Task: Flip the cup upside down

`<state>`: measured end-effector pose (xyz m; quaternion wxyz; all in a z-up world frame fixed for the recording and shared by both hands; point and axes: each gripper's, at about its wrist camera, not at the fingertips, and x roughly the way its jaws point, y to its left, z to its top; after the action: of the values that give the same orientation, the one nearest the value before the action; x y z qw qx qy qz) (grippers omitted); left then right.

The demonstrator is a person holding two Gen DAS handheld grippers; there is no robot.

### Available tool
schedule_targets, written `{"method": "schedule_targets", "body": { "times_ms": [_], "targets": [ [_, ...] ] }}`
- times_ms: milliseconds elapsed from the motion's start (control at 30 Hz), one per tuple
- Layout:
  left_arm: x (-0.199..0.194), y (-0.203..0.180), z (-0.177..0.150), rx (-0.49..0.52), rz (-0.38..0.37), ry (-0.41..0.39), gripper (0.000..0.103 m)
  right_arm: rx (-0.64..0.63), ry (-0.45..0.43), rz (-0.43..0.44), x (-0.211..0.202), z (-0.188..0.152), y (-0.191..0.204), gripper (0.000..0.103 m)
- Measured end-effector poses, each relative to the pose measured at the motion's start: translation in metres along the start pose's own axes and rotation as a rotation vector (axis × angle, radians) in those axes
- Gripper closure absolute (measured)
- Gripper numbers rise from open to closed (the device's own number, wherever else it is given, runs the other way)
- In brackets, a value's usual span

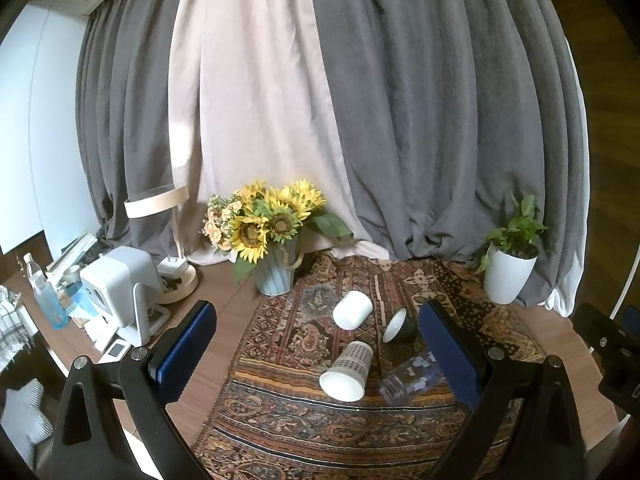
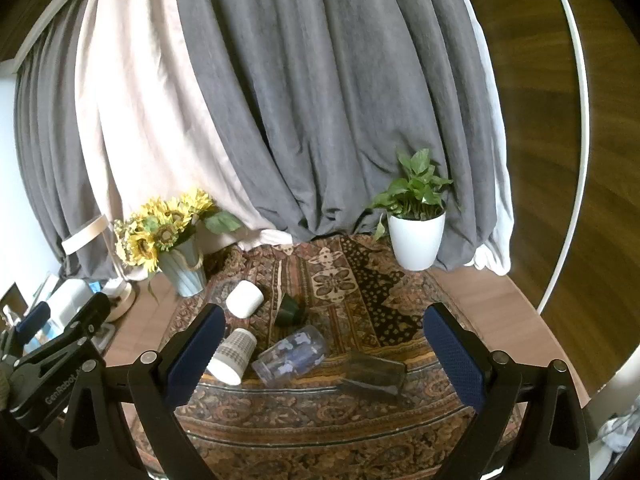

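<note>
Worktop (image 2: 496, 300): wooden, its middle covered by a patterned cloth (image 2: 320, 412); curtains hang along the far edge.

Far left corner: desk lamp (image 1: 160, 204), white appliance (image 1: 120, 280), blue-tinted bottle (image 1: 44, 292).

Far edge, left of centre: sunflowers in a ribbed grey-blue pot (image 1: 276, 272).

On the cloth, left to right, all lying on their sides:
- white cup (image 1: 352, 309), nearest the sunflower pot;
- checked paper cup (image 1: 347, 372), mouth toward the near edge, nearer than the white cup;
- small dark cup (image 1: 399, 325) with white inside, near the middle;
- clear glass with blue print (image 2: 292, 356), just beside the paper cup;
- dark glass (image 2: 376, 372), rightmost, near the clear one.

Far right corner: green plant in a white pot (image 2: 416, 240).

Left gripper (image 1: 320, 356): above the near edge, jaws wide apart, holding nothing.

Right gripper (image 2: 324, 354): above the near edge, jaws wide apart, holding nothing.
</note>
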<state>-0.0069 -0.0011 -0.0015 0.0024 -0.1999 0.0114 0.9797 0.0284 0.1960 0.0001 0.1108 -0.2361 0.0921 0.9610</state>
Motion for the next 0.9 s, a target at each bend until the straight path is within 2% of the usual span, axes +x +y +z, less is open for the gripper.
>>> {"method": "schedule_targets", "body": {
  "times_ms": [900],
  "targets": [
    [-0.0026,-0.0055,0.004,0.012,0.006,-0.006,0.0,0.007,0.0,-0.009,-0.002,-0.0024,-0.0004,0.003]
  ]
}}
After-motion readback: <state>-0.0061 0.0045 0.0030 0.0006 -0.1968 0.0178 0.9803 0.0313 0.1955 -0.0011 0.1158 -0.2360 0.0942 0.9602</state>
